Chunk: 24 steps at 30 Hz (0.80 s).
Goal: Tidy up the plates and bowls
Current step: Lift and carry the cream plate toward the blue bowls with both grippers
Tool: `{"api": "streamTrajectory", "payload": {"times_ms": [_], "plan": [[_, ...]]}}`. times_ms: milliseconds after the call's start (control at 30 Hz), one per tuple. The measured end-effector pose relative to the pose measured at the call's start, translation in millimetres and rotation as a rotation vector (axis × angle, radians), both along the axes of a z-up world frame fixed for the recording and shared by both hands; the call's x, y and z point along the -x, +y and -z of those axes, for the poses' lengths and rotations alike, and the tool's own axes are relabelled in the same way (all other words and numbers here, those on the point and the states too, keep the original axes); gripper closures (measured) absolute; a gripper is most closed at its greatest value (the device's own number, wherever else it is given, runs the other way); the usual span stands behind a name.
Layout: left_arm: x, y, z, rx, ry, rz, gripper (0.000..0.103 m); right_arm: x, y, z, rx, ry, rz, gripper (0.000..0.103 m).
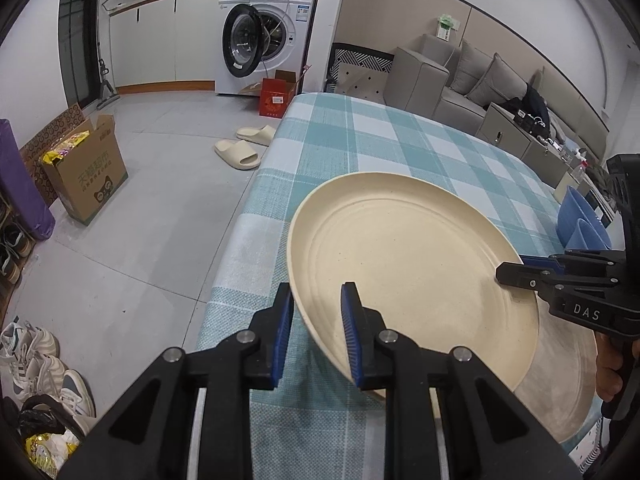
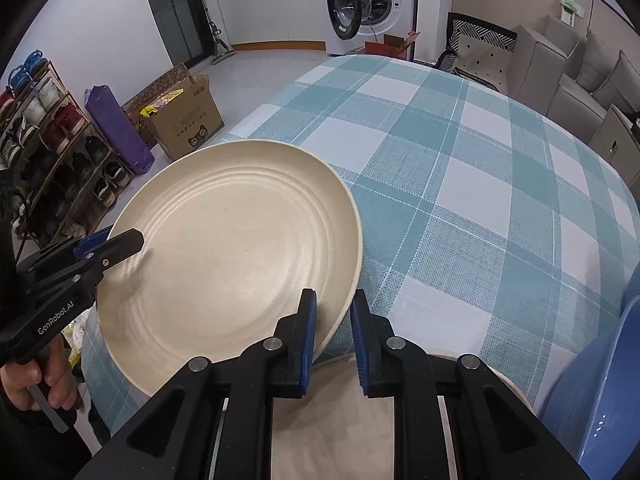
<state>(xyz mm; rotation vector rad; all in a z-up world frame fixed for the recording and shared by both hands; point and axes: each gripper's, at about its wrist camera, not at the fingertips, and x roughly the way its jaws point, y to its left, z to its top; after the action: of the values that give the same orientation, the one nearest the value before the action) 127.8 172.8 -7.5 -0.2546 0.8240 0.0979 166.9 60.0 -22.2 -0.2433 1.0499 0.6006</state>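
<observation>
A large cream plate (image 1: 400, 260) (image 2: 224, 240) hangs tilted above the checked tablecloth, held by two sides of its rim. My left gripper (image 1: 318, 292) (image 2: 116, 244) is shut on the plate's near-left rim. My right gripper (image 2: 334, 294) (image 1: 508, 270) is shut on the opposite rim. Under the lifted plate a second cream plate (image 1: 568, 360) (image 2: 340, 400) lies flat on the cloth, partly hidden by the grippers. Blue bowls (image 1: 576, 216) (image 2: 600, 380) stand just to the right of it.
The table (image 1: 360, 140) (image 2: 460, 160) wears a teal and white checked cloth. On the floor to the left are a cardboard box (image 1: 86, 176), slippers (image 1: 240, 152) and a shoe rack (image 2: 44, 152). A washing machine (image 1: 264, 36) and a sofa (image 1: 480, 76) stand beyond.
</observation>
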Motion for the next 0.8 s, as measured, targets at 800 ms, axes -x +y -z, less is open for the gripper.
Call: {"api": "streamTrajectory", "payload": {"times_ms": [800], "plan": [[10.7, -43.7, -34.6, -0.031, -0.066, 0.118, 0.081, 22.8, -61.1, -38.8, -0.063, -0.046, 0.072, 0.085]]}}
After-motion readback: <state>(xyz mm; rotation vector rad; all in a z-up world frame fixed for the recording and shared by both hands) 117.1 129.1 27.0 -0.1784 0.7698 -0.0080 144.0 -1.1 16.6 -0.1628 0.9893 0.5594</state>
